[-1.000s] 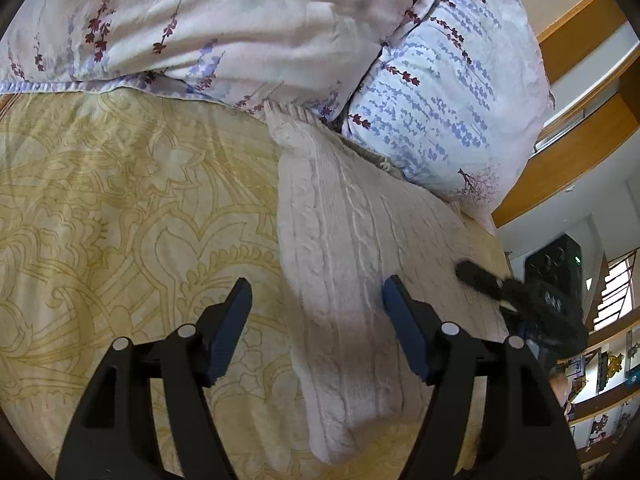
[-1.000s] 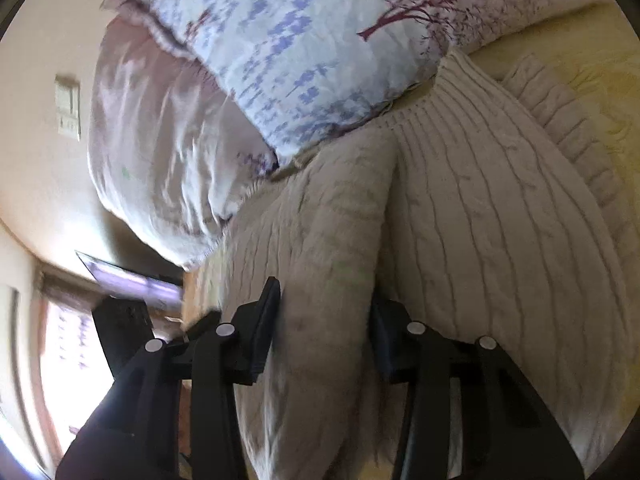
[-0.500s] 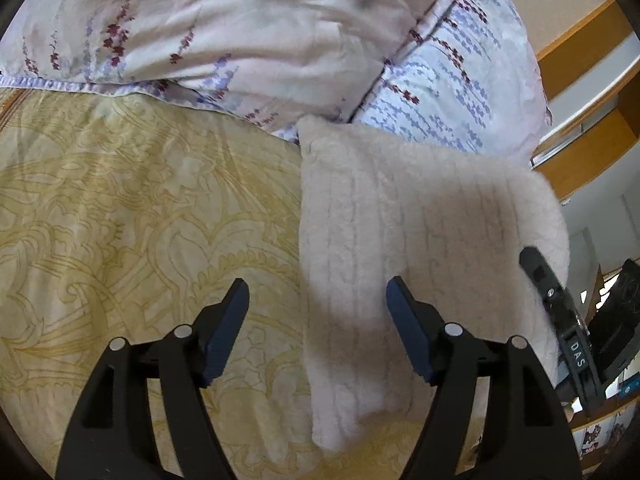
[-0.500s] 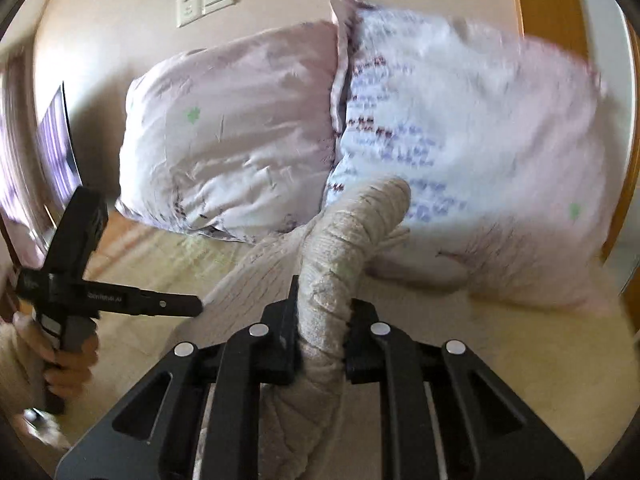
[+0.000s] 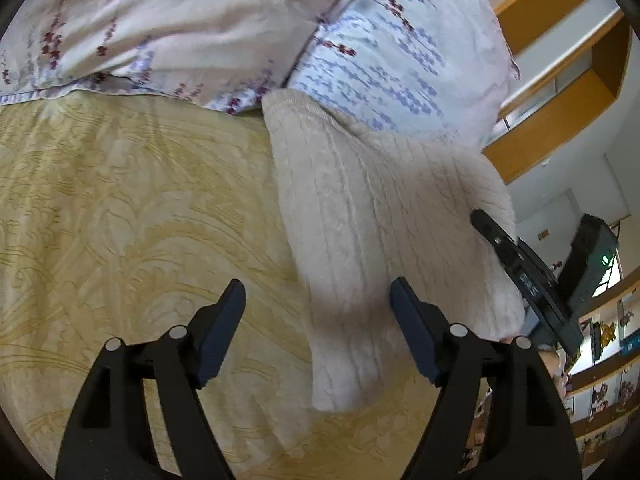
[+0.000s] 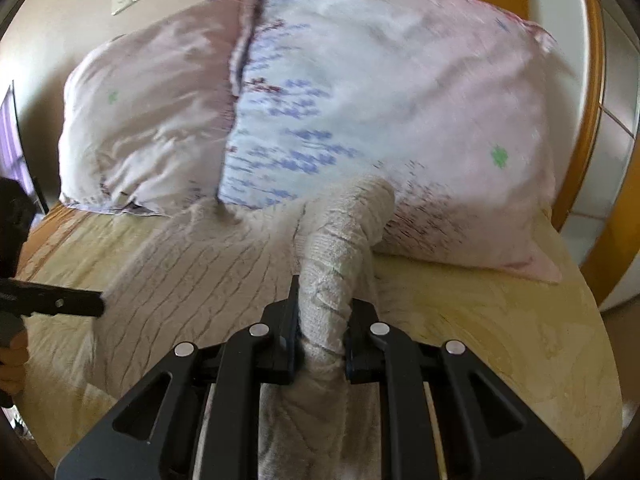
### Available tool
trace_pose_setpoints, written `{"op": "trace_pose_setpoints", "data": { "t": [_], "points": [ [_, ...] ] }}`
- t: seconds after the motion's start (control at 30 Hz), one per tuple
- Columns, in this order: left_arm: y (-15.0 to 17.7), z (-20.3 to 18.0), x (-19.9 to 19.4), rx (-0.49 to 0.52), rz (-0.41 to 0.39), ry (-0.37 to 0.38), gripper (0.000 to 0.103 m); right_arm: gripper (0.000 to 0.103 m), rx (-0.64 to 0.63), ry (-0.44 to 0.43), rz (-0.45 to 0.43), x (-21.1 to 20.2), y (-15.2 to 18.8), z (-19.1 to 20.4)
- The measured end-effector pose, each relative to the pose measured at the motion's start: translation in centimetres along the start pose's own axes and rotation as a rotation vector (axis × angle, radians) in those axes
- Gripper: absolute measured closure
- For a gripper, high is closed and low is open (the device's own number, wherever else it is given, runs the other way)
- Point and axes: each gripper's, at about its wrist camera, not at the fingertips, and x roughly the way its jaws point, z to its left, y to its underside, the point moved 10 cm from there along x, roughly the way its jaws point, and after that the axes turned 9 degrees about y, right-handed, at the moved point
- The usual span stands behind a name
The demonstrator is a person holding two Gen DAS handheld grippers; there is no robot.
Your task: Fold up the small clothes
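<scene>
**Right gripper pinches a raised fold of sweater; left gripper hangs open**

On the left, the left gripper (image 5: pixel 316 332) hangs over a yellow patterned bedspread (image 5: pixel 120 220) with its jaws wide apart and nothing pressed between them. Its left finger is above bare bedspread; its right finger is above the near end of a cream cable-knit sweater (image 5: pixel 380 220). Whether that finger touches the knit cannot be told.

The sweater lies on the bed, its far end against two floral pillows (image 5: pixel 400 52) at the head. Its right side is lifted off the bedspread.

On the right, the right gripper (image 6: pixel 322 340) has just closed its jaws to a narrow gap, and they clamp a thick rolled fold of the sweater (image 6: pixel 340 248). The fold rises between the pads and arches forward toward the pillows (image 6: pixel 400 100), while the rest of the knit spreads flat to the left.
</scene>
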Motion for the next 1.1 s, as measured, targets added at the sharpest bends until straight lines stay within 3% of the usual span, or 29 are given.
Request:
{"op": "trace_pose_setpoints", "data": {
  "t": [0.13,0.23,0.3,0.37,0.47,0.6,0.7,0.8,0.87,0.97,1.07,1.1],
  "points": [
    [0.5,-0.6,0.6,0.016,0.025,0.004,0.028,0.086,0.039,0.025,0.036,1.3,1.0,-1.8],
    [0.8,-0.7,1.0,0.009,0.040,0.011,0.028,0.084,0.071,0.032,0.126,3.3,2.6,-2.6],
    [1.0,-0.7,0.9,0.000,0.046,0.015,0.028,0.074,0.127,0.037,0.167,3.7,3.4,-3.6],
    [1.1,-0.6,0.7,-0.013,0.047,0.019,0.028,0.053,0.194,0.056,0.148,2.5,3.4,-5.1],
    [1.4,-0.3,0.5,-0.030,0.035,0.019,0.028,0.042,0.347,-0.028,0.120,-0.3,3.8,-6.8],
    [2.0,-0.5,0.3,-0.044,0.027,0.030,0.029,0.042,0.469,-0.165,0.140,-3.0,5.5,-7.4],
    [2.7,-0.6,0.3,-0.053,0.026,0.029,0.029,0.043,0.464,-0.184,0.157,-4.1,7.2,-6.8],
    [3.3,-0.9,0.3,-0.053,0.022,0.027,0.030,0.051,0.436,-0.190,0.167,-4.5,8.4,-6.0],
    [3.7,-1.1,0.5,-0.044,0.019,0.022,0.033,0.067,0.415,-0.189,0.172,-4.5,9.0,-5.3],
    [4.5,-1.1,1.0,-0.048,0.033,0.012,0.046,0.087,0.405,-0.201,0.179,-4.1,9.4,-4.8],
    [5.0,-1.1,1.6,-0.069,0.052,0.034,0.062,0.092,0.404,-0.207,0.134,-4.9,8.8,-4.6],
    [5.1,-1.3,1.7,-0.073,0.059,0.056,0.072,0.092,0.407,-0.206,0.115,-5.4,8.6,-4.7]
  ]
}}
